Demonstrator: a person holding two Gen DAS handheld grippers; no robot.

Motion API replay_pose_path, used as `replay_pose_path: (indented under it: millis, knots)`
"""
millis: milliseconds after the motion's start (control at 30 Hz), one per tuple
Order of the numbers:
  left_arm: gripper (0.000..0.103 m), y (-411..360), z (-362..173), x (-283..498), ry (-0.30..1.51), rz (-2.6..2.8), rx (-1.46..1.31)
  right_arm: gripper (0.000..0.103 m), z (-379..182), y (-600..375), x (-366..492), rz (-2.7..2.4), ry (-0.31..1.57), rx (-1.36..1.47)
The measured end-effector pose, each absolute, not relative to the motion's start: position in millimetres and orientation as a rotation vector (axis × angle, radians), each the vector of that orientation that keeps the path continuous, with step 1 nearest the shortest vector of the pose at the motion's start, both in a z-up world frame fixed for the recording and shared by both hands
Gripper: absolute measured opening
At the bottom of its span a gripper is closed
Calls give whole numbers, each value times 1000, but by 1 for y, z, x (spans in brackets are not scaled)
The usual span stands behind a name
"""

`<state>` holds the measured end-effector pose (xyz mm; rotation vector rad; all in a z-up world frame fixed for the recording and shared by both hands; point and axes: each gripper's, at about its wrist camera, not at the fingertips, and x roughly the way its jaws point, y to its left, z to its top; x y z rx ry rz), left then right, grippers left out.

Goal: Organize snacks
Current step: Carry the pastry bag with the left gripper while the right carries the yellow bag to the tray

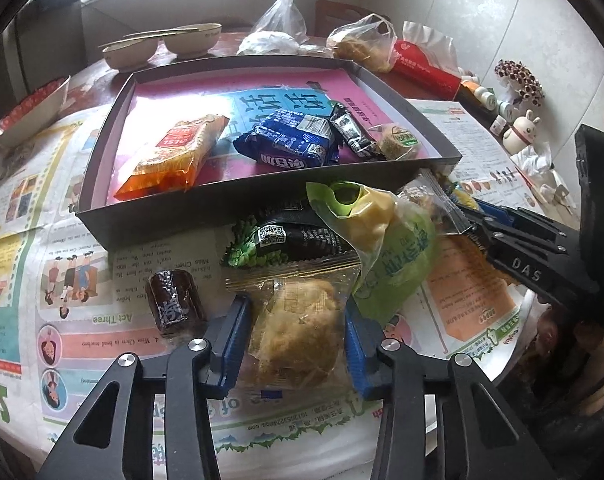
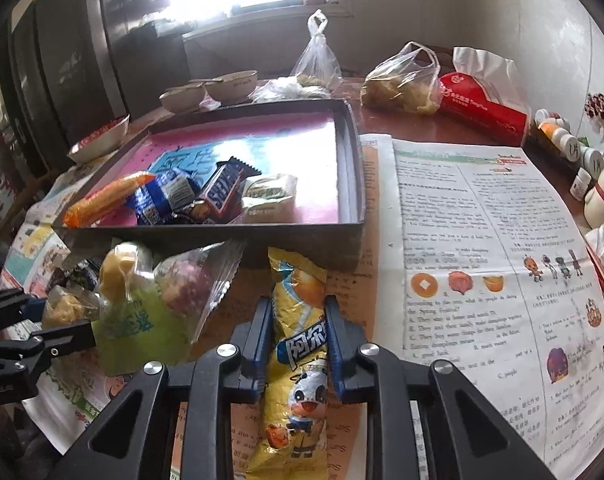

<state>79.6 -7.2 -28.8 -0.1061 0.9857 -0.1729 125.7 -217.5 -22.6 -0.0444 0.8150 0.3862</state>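
Blue-padded left tongs [image 1: 298,344] pinch our wrapped pastry [image 1: 298,332], right tongs [image 2: 300,340] the yellow snack stick [image 2: 298,352]; lift straight, drop into the tray [image 1: 182,216] at 12 o'clock.

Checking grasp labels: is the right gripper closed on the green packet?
No. The right gripper is shut on the long yellow snack packet, its fingers pressing both sides.
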Motion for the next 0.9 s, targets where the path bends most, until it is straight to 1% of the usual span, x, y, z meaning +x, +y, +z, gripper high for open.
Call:
replay_pose_path:
  millis: [200,500,900]
  knots:
    - [43,-1,-23,76,970,-179,-133,25,-7,-224,121,380,780,-23]
    - [43,17,1,70,898,-157,-167,25,8,-222,118,386,750,-14]
    - [43,43,26,82,821,-97,-210,25,23,-217,124,397,718,-5]
